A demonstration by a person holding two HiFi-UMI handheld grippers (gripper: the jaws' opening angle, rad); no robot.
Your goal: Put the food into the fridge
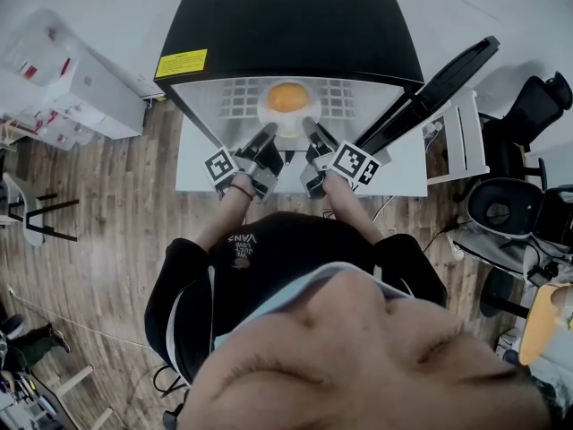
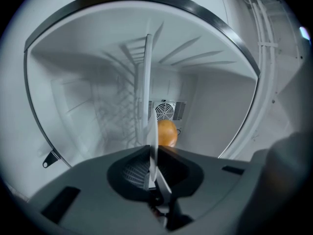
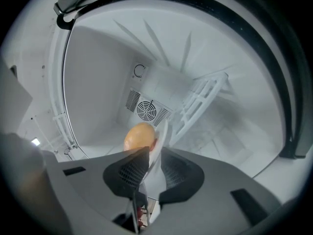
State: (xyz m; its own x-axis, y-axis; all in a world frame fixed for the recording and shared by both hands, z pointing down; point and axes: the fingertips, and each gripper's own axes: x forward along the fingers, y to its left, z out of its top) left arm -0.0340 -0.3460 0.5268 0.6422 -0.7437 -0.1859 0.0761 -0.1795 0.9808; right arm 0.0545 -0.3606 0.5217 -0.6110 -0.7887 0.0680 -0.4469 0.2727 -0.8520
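The plate (image 1: 288, 125) seems stiff but breakable, and the orange (image 1: 286, 97) can roll. The left gripper (image 2: 150, 152) fingers clamp the rim; the right gripper (image 3: 150, 153) fingers stand loose around it.

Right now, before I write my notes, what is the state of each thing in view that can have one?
Fridge door: open, swung to the right.
Plate: inside the fridge, rim between both pairs of jaws.
Orange: whole, resting on the plate.
Left hand-held gripper: shut on the plate rim.
Right hand-held gripper: jaws apart, plate rim between them but not clamped.
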